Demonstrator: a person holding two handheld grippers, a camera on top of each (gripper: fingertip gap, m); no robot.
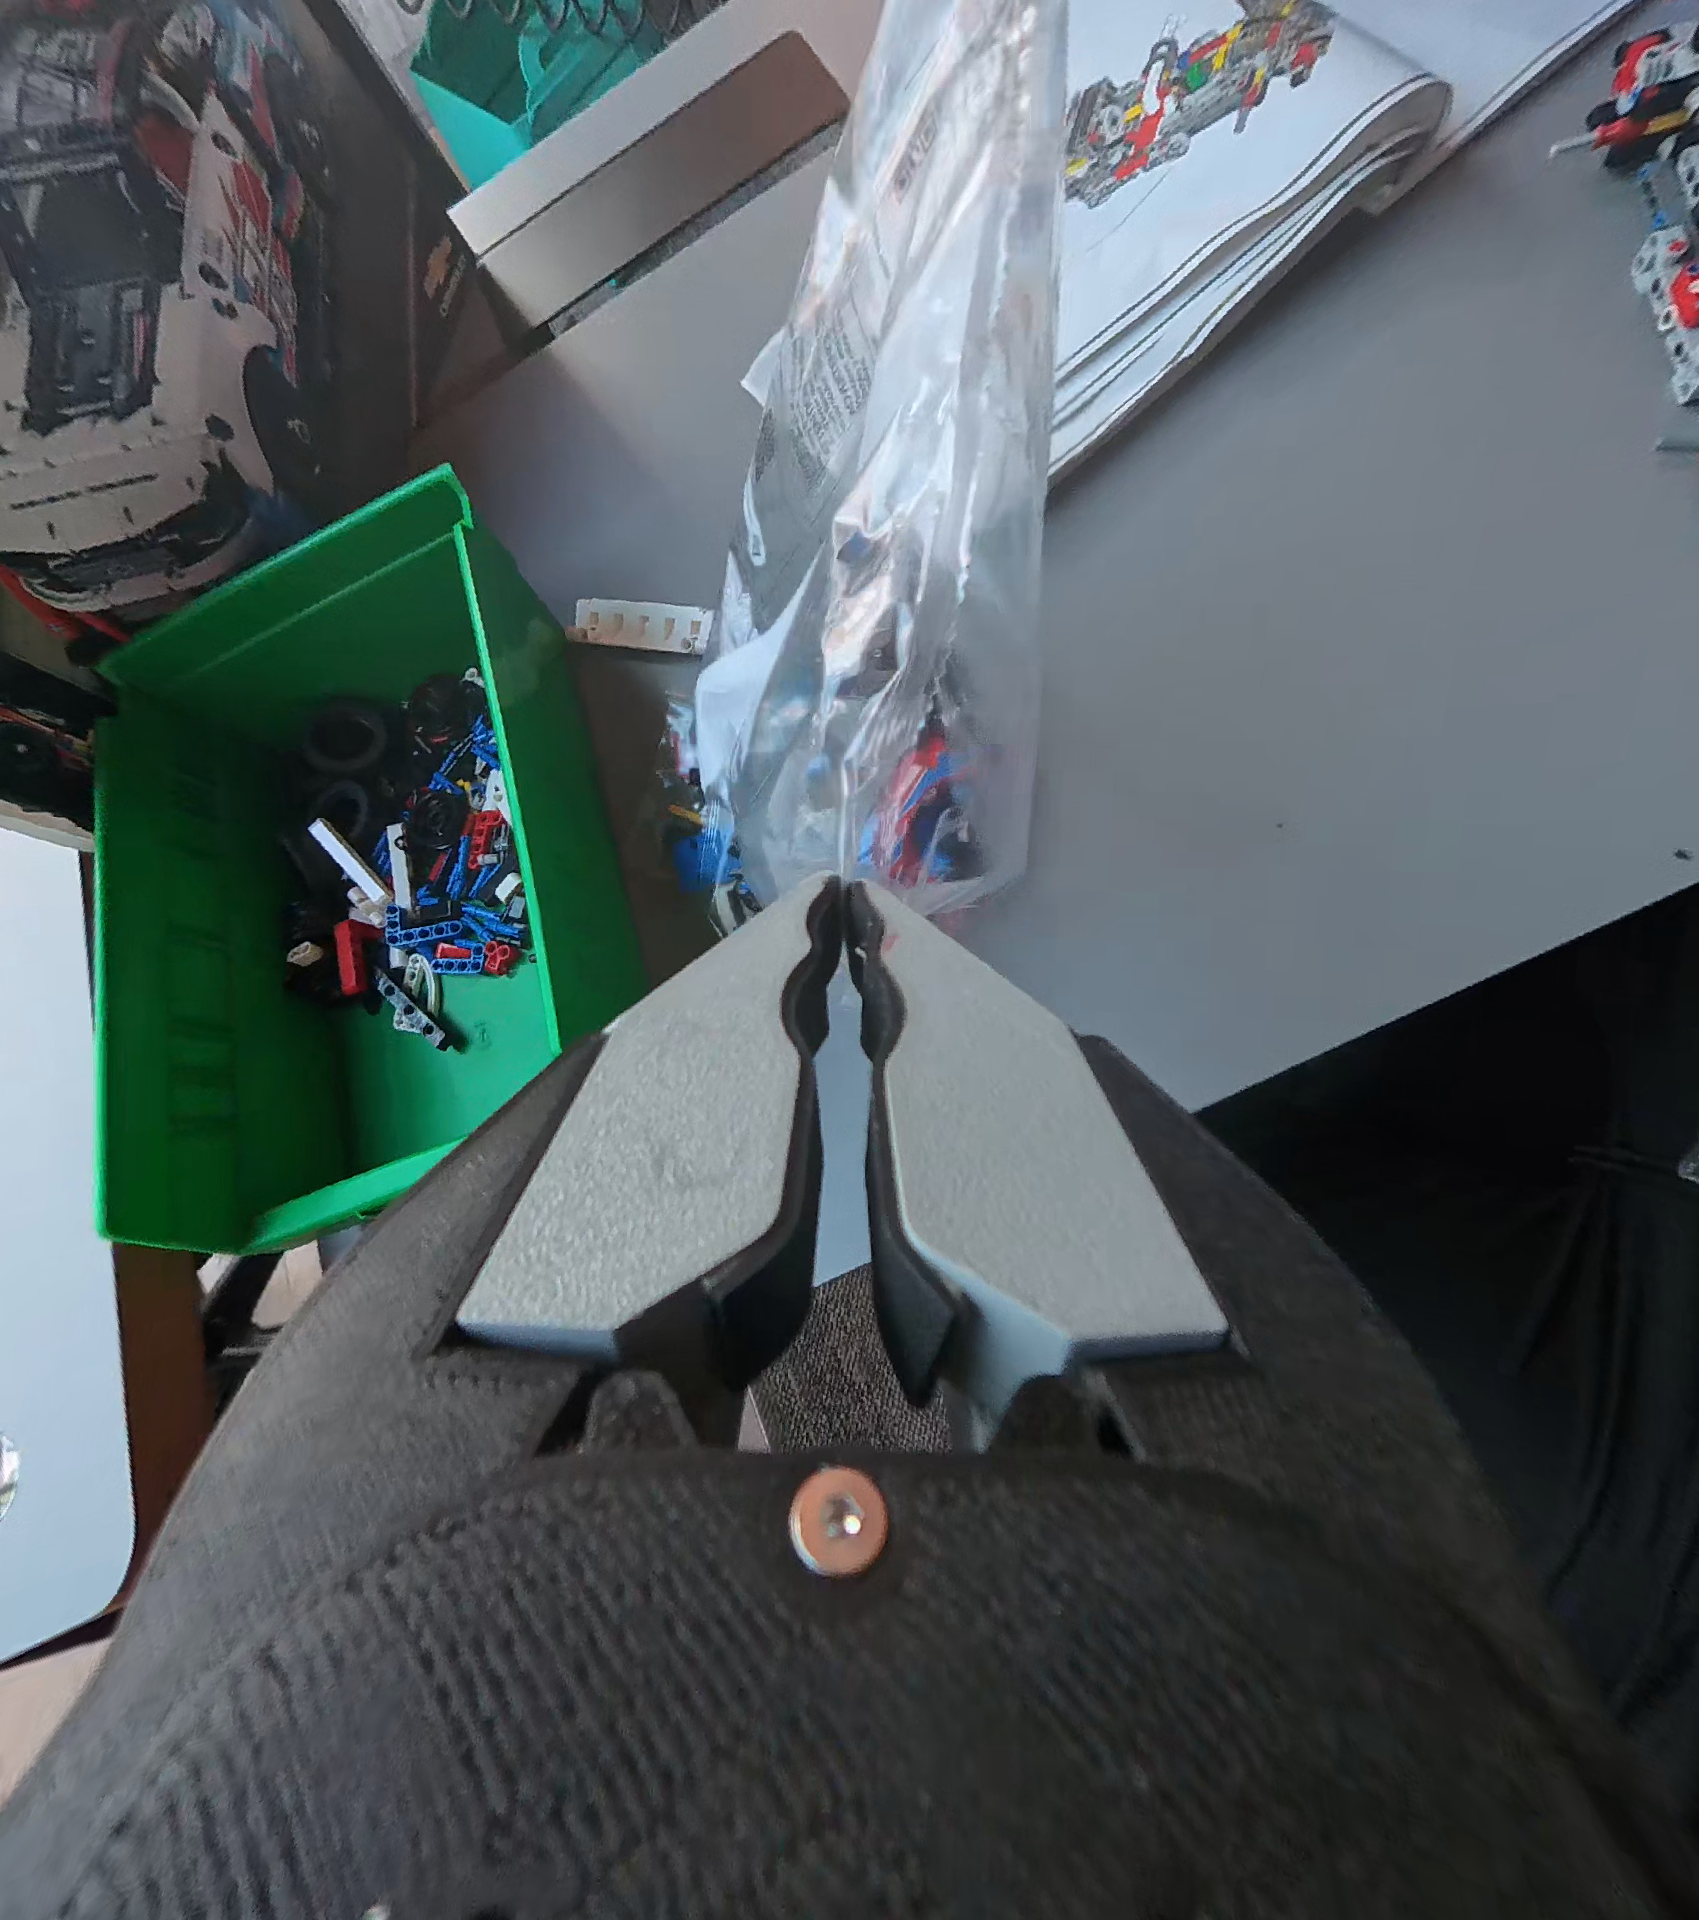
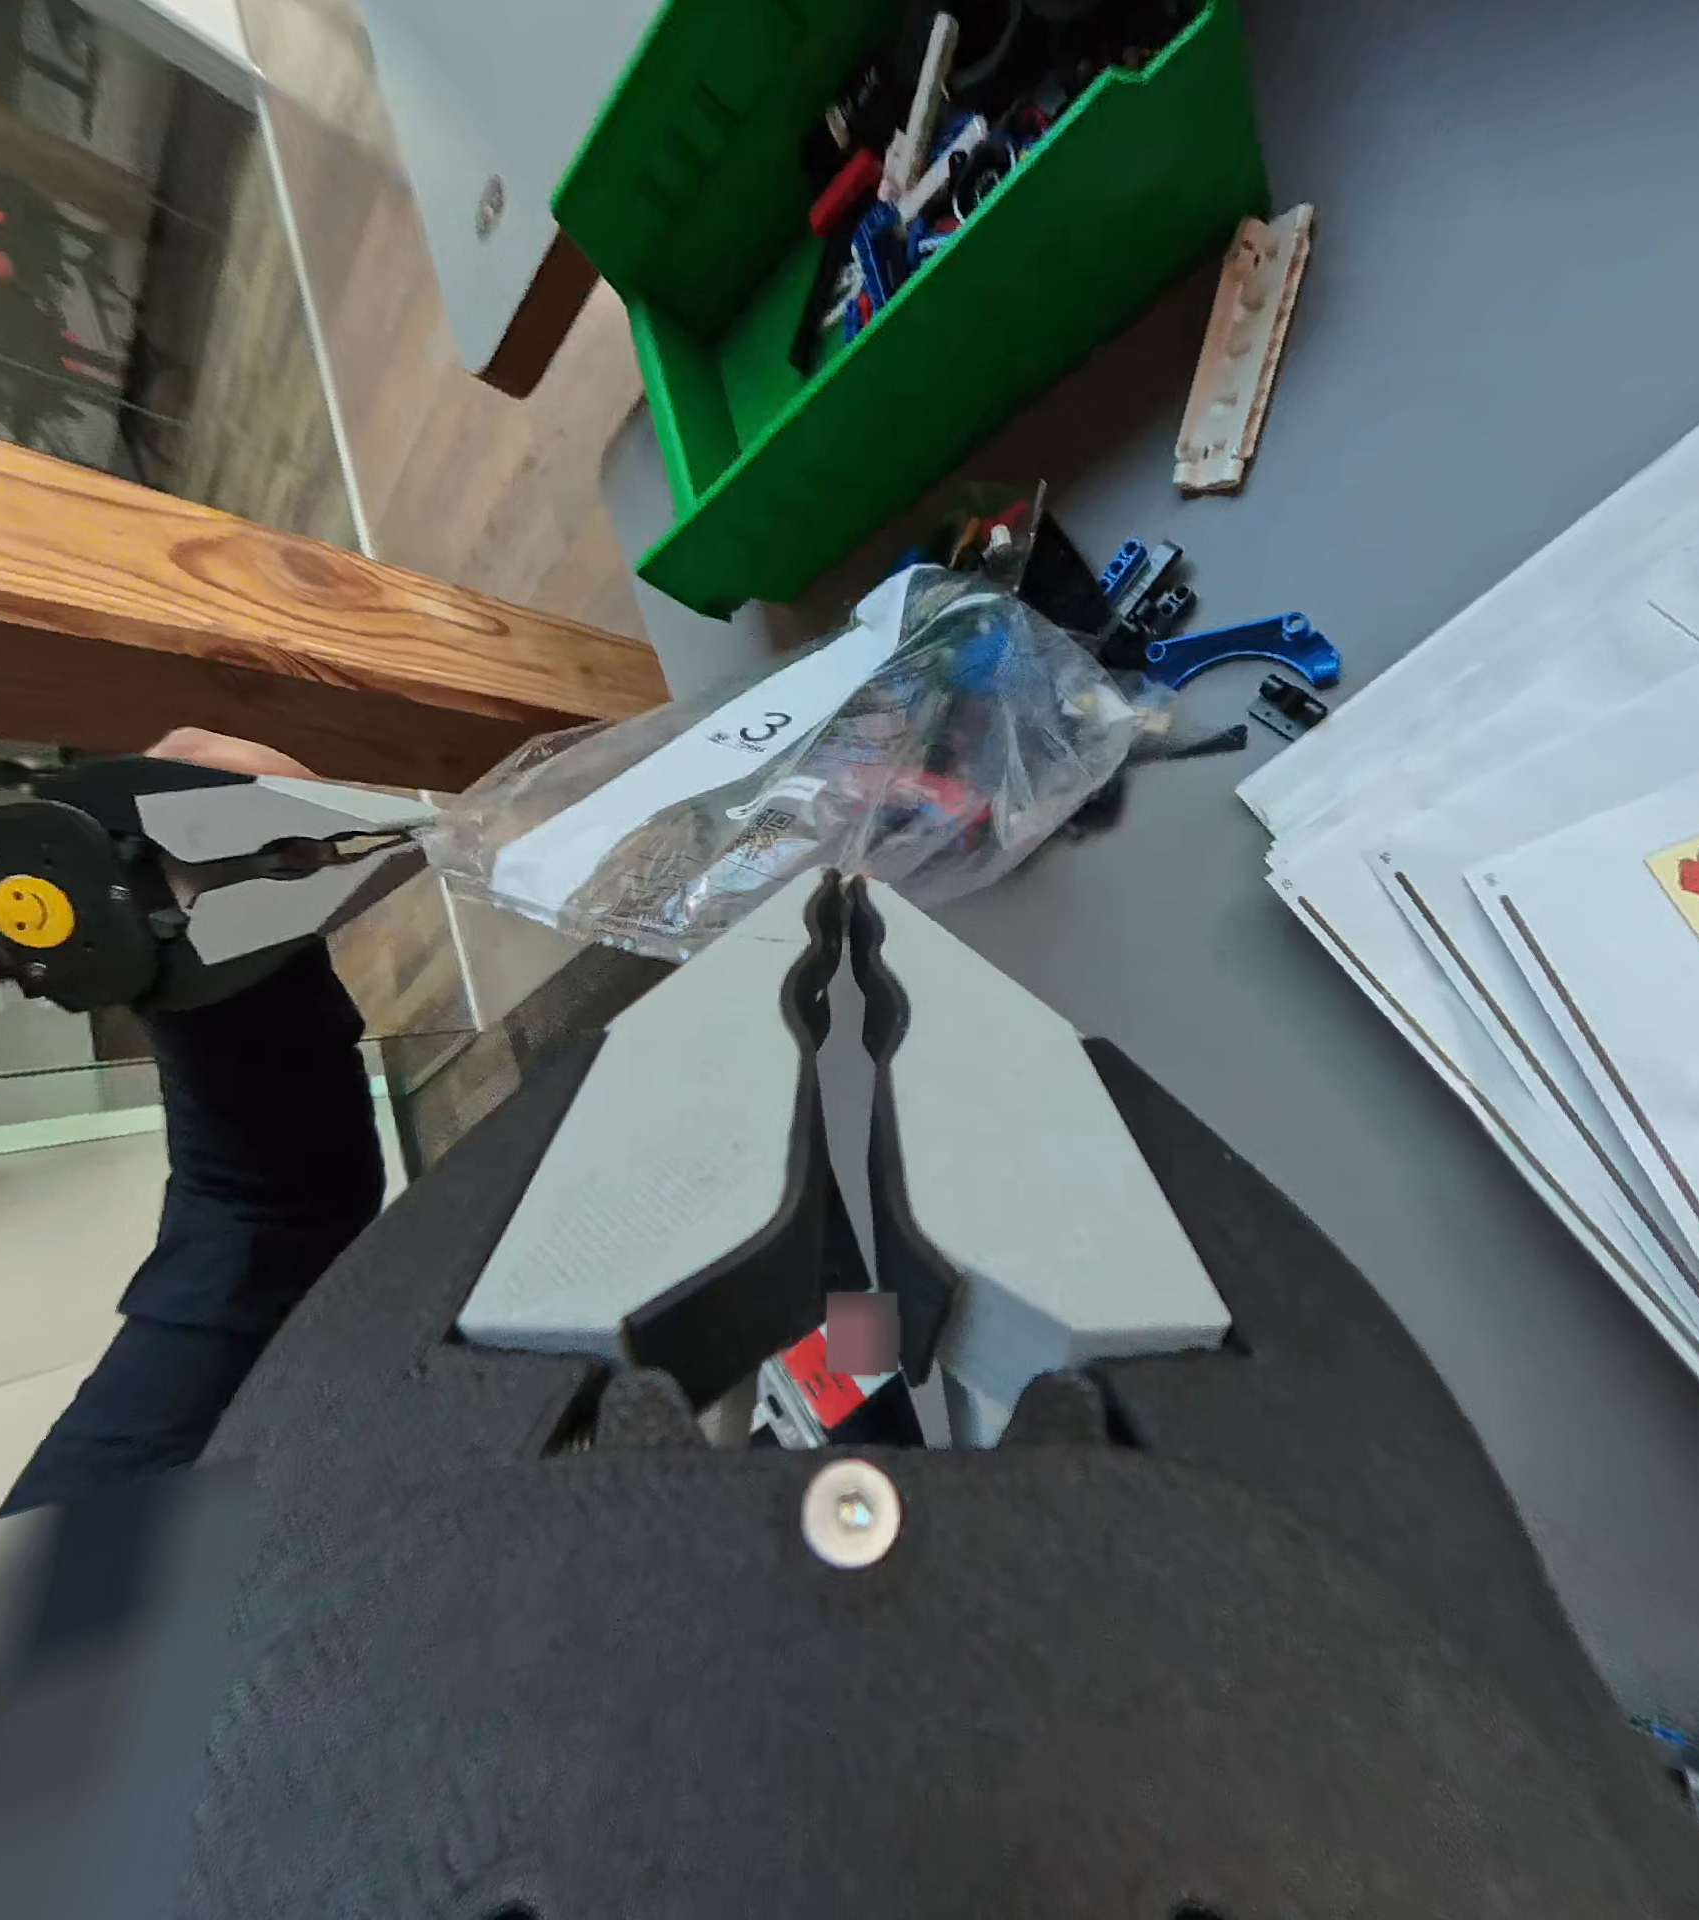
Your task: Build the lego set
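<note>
While both tongs pinch the clear plastic bag (image 2: 793,769) of small building parts, held stretched above the desk (image 1: 1344,727): left tongs (image 1: 840,888) clamped on one edge, right tongs (image 2: 843,883) clamped on another. Green bin (image 1: 232,935) of loose parts just beside. Seemingly mid-pull; firm grip needed. White label with printing on bag, left unread.

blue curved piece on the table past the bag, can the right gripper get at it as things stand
Probably not right away: the right gripper is shut on the clear plastic bag, and the blue curved piece lies beyond that bag. The piece itself is uncovered on the grey table.
</note>
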